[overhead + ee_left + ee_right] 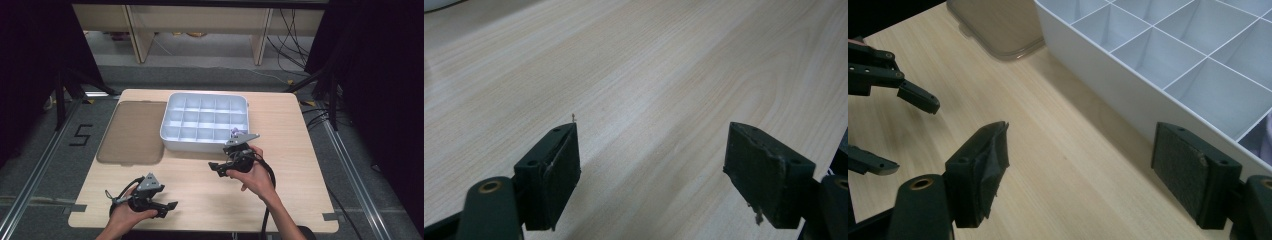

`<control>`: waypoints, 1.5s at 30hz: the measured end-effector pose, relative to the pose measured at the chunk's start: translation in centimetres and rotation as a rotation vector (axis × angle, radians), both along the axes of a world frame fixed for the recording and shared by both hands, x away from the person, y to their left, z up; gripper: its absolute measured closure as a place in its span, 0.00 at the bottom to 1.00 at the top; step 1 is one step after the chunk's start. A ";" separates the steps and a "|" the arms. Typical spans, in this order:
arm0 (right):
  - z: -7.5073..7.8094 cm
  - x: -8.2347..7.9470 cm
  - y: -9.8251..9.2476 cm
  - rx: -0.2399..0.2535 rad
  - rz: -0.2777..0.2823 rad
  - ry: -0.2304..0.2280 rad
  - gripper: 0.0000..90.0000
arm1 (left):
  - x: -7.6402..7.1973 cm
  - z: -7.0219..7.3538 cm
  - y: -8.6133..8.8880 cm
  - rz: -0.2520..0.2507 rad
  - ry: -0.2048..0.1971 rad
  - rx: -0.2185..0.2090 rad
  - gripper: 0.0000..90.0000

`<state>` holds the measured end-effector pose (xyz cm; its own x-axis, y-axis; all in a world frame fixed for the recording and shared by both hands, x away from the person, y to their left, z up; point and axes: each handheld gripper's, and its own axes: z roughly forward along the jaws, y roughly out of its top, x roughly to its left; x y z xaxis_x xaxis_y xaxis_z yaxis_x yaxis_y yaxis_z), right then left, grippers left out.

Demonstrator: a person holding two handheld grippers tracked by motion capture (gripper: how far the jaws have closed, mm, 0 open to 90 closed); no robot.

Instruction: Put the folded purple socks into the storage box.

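One white plastic compartment tray [204,122], one smoky translucent lid [132,131] at 9 o'clock; two black grippers: left gripper [651,175] and right gripper [1080,172] wide open, empty; floor marking "5" [80,135].

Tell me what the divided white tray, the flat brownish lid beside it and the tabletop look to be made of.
Divided tray: apparently moulded plastic, white, smooth with a slight sheen, thin even partition walls. Lid: probably tinted see-through plastic, smoky brown, with rounded corners and a raised rim. Tabletop: pale wood grain, matte; whether solid wood or a printed laminate can't be told.

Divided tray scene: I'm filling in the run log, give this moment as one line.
left gripper open, over bare table | right gripper open, beside divided tray | lid off, left of tray
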<state>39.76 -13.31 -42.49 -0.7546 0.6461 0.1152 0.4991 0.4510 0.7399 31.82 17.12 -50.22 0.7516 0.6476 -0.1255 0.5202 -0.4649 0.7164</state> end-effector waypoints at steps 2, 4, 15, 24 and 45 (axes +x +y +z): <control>-0.1 -0.1 0.1 0.008 0.025 -0.028 0.27 | 0.0 0.0 0.0 0.001 0.001 -0.001 0.24; -0.1 -0.3 0.1 0.010 0.022 -0.013 0.27 | 0.0 0.0 0.0 0.001 0.001 -0.001 0.24; -0.7 -1.4 0.2 0.001 0.038 -0.014 0.27 | -0.1 -0.1 -0.2 0.009 0.007 -0.011 0.24; -1.6 -2.0 0.4 -0.007 0.050 0.002 0.27 | -0.1 0.0 -0.2 0.005 0.002 0.001 0.24; -2.7 -3.8 0.5 0.010 0.066 0.013 0.24 | -0.1 0.0 -0.2 -0.011 0.000 0.007 0.24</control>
<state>35.97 -12.82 -45.17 -0.7940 0.5936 0.1311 0.4778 0.4761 0.7383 31.67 16.92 -50.25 0.7588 0.6399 -0.1213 0.5150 -0.4755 0.7132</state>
